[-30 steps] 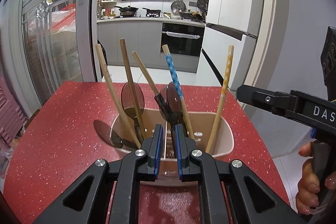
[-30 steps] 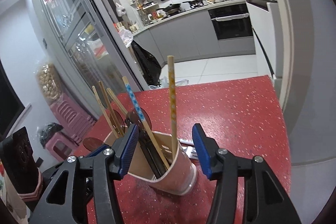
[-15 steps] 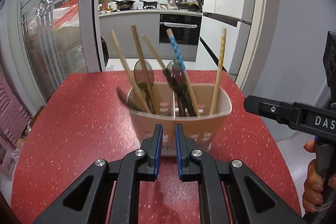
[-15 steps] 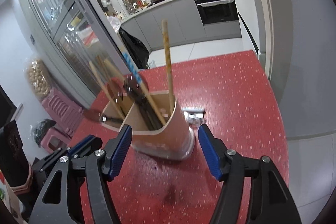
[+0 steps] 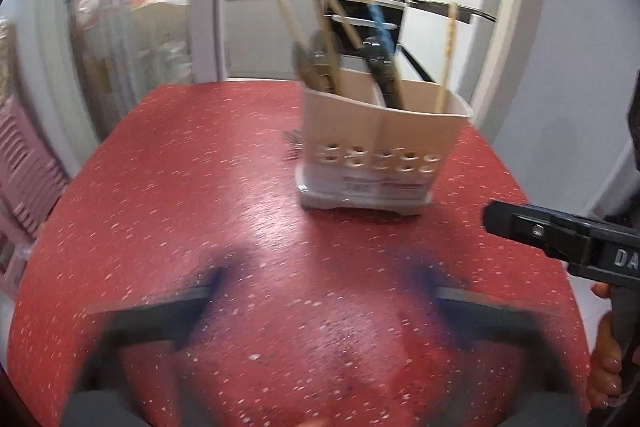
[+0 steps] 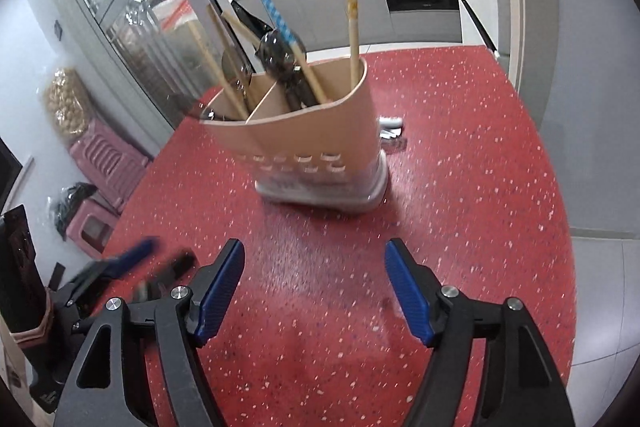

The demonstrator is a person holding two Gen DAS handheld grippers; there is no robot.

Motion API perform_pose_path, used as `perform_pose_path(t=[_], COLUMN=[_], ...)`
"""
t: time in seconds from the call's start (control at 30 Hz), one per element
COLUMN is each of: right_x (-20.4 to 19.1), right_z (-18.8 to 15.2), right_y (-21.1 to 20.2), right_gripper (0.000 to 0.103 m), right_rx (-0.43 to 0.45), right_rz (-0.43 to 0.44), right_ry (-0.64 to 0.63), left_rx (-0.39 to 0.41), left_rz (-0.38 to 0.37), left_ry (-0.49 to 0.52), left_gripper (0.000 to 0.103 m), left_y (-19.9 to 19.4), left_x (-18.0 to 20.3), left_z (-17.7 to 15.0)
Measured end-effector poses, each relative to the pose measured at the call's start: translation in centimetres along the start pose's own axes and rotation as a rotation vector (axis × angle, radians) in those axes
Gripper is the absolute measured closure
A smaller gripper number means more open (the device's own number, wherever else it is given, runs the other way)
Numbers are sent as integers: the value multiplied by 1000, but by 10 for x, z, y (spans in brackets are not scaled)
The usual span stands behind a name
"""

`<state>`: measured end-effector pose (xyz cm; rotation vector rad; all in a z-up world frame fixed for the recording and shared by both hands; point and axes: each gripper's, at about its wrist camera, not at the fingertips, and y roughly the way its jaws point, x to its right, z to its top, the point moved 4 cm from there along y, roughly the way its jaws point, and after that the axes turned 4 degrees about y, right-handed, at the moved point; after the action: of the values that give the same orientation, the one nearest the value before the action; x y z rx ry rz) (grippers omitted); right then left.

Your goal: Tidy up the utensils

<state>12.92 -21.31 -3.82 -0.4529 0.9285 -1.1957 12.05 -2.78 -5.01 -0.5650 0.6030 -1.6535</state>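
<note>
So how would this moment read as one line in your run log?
left gripper: open, blurred | right gripper: open, empty | beige plastic utensil holder: upright on red speckled table, chopsticks and spoons inside

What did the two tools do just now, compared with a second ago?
Both tools backed away from the holder. The left tool, shut before, sprang open, blurred. The right tool stayed open. The chopsticks and spoons stayed in the holder on the red table.

Both wrist views toward utensil holder (image 5: 382, 143)
</note>
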Motion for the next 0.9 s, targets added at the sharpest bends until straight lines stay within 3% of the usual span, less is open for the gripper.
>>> perform_pose_path(t=[0.33,0.43,0.47,0.5,0.6,0.9], right_x=[-10,-12,-12,-13,-14,-30], right_z=[-18,-19,-19,-18,-14,2], right_y=[-1,-7,-10,-13,-25,-42], right_gripper=[18,16,11,0,0,0], right_rx=[11,63,88,106,200,324], right_rz=[-78,-117,-130,-134,-143,-213], right_ry=[-30,-37,-38,-36,-25,-71], left_rx=[0,7,12,19,50,172], left_rz=[35,40,42,45,57,57], left_ry=[-14,-30,-32,-33,-31,-31], left_gripper=[0,0,0,0,0,0], left_y=[-6,-10,-11,-12,-19,-32], left_x=[-18,-23,-24,-25,-28,-33], left_z=[-18,-18,-17,-16,-10,20])
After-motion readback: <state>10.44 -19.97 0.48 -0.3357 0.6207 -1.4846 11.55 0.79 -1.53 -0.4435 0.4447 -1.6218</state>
